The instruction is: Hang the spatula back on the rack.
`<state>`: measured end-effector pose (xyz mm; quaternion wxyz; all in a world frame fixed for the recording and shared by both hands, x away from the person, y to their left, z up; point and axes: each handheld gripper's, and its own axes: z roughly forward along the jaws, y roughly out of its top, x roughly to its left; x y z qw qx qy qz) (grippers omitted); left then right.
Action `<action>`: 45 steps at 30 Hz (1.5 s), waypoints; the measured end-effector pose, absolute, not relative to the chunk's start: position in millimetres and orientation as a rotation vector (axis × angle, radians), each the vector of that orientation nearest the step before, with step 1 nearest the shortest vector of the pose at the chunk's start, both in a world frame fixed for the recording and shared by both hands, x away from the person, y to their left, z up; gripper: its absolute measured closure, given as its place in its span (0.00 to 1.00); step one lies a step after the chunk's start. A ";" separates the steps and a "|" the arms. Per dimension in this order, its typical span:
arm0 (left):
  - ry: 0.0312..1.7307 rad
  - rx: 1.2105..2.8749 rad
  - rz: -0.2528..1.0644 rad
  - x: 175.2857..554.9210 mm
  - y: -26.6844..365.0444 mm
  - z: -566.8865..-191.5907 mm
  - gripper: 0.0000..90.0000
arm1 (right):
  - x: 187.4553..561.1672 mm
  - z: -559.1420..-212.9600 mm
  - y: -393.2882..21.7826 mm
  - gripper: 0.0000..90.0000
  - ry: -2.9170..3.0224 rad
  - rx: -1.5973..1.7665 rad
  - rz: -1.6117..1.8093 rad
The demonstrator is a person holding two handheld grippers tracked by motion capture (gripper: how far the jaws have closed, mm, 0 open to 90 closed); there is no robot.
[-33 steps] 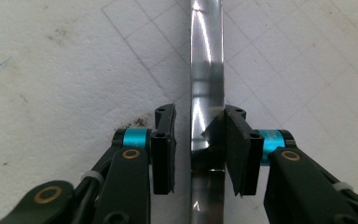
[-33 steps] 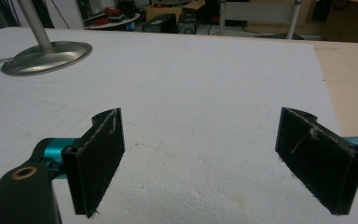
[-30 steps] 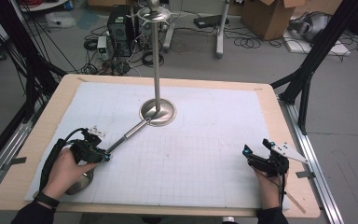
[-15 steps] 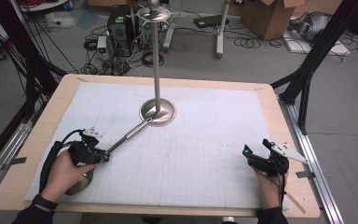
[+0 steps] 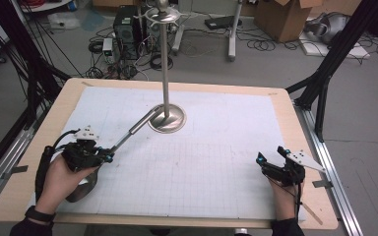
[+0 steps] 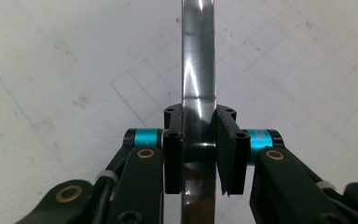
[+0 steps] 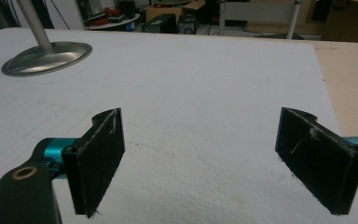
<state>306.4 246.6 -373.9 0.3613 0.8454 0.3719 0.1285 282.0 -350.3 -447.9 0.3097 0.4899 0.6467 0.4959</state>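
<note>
— Where the left gripper (image 5: 109, 157) is seen from above, what is held in it?

— A shiny metal rod (image 5: 133, 131) is clamped between its jaws. In the left gripper view the rod (image 6: 198, 60) is seen pressed on both sides by the black pads (image 6: 227, 154), with bright reflections along its polished surface. The left hand (image 5: 61, 177) is wrapped round the gripper near the table's front left corner, and a rounded metal piece (image 5: 81, 187) is partly covered beneath that hand; what it is cannot be told.

— How is the rod placed?

— It is laid slantwise over the white gridded mat (image 5: 202, 157), its far end reaching the round base (image 5: 167, 120) of an upright metal stand (image 5: 165, 64). Whether the end touches the base cannot be told. The stand's thin pole rises from a domed, brushed-silver disc near the mat's middle, and is capped by a small finial with spokes.

— And the right gripper (image 5: 270, 164)?

— It is held low at the front right of the table (image 5: 285, 105), well apart from the stand. Its jaws are spread wide with nothing between them, and the stand's base (image 7: 46, 57) is seen far off at upper left in the right gripper view.
</note>
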 end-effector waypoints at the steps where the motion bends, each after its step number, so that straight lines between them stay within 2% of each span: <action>1: 0.944 2.166 0.342 305.6 248.1 -370.2 0.83 | 281.9 -447.9 -350.3 0.16 1.710 1.295 1.308; 14: 0.842 1.888 0.520 283.5 268.1 -333.8 0.83 | 282.1 -448.0 -350.5 0.16 1.706 1.293 1.312; 45: 0.609 1.504 0.611 277.2 252.8 -306.4 0.83 | 281.9 -447.9 -350.2 0.16 1.709 1.296 1.313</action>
